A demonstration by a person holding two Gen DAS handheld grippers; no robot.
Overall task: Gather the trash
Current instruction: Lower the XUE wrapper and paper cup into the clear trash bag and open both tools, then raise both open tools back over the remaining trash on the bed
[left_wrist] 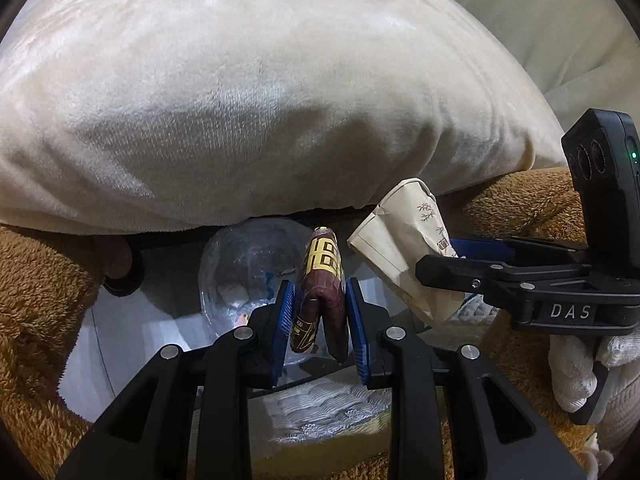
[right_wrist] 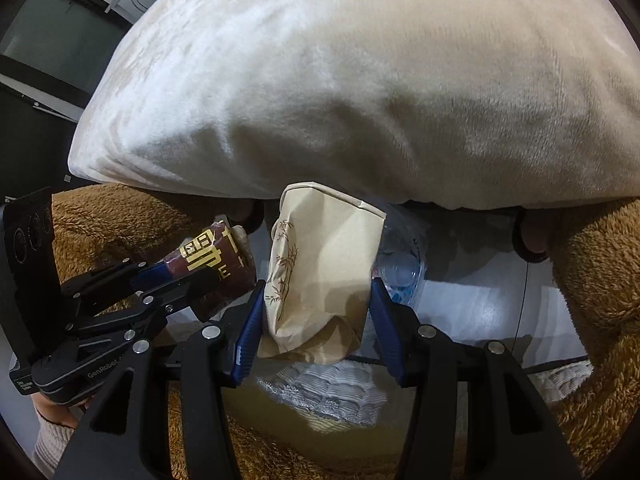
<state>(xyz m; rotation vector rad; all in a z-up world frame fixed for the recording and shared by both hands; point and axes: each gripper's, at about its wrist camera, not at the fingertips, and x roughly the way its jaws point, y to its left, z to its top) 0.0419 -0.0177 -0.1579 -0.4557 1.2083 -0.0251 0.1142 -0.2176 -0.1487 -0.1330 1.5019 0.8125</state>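
Fingers, left gripper: blue-padded, closed on a crushed maroon cup with gold lettering, both pads pressed to its flattened sides. The cup stands roughly upright between them, its rim pointing away from the camera. In the right wrist view the same cup shows at left, pinched in the left gripper.

Fingers, right gripper: blue-padded, clamped on a crumpled tan paper cup printed with a bamboo motif; rim up and away, base squashed between the pads. In the left wrist view this cup sits at right, tilted, held by the right gripper, just beside the maroon cup but apart from it.

Beyond both cups: a clear plastic bottle, lying low behind them, partly hidden; in the right wrist view it shows just past the tan cup.

Below: a grey-white smooth surface, and a patch of white quilted fabric beneath the fingers.

Above: a large cream plush pillow filling the upper half of both views, its lower edge overhanging the cups.

Flanks: brown shaggy blanket on both sides.

Far right of left view: a hand in a white knit glove on the right gripper's handle.
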